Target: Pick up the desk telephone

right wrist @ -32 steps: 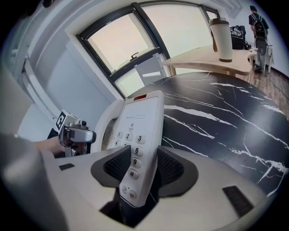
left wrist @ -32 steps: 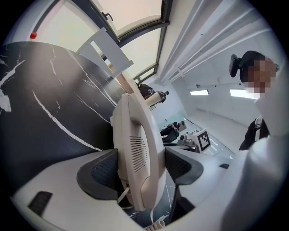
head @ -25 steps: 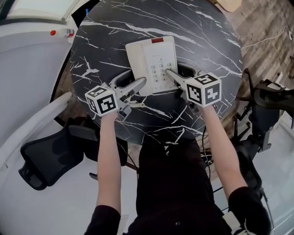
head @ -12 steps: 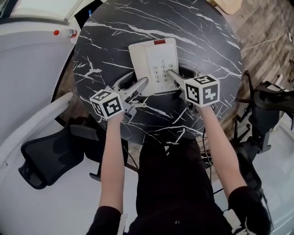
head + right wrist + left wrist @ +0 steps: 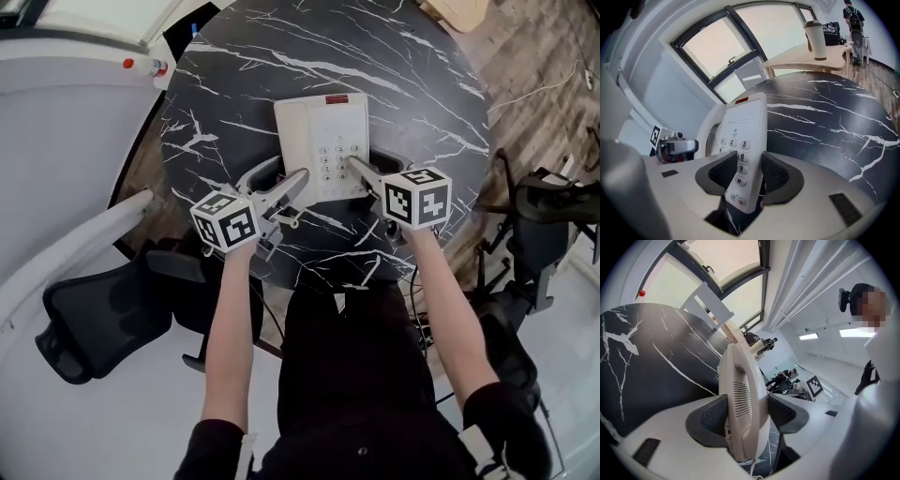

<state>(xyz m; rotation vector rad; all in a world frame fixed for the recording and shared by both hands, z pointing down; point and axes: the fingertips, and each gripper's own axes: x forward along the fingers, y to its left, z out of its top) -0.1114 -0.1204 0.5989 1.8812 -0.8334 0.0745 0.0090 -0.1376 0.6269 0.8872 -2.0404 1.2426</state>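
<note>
Gripping the desk telephone [image 5: 322, 141] from both sides, the two tongs hold it over the middle of the round black tabletop [image 5: 422, 84] with white streaks. The left tongs [image 5: 286, 178] have just been closing. In the left gripper view their dark pads [image 5: 710, 416] press on the phone's left edge, where the handset with its little slots is. They bite at about 7 o'clock on the phone.

The right tongs [image 5: 361, 167] have just been closing too. In the right gripper view they squeeze the phone's right edge, over the 6, 9 and # keys, at about 5 o'clock on the phone.

The phone is cream white, with a red strip at its 12 o'clock end. I cannot tell if its bottom touches the tabletop.

A black chair [image 5: 94, 319] stands on the floor at 8 o'clock in the head view. A tall cup [image 5: 814, 40] stands on a wooden tabletop [image 5: 806, 58] far behind, at 1 o'clock in the right gripper view.
</note>
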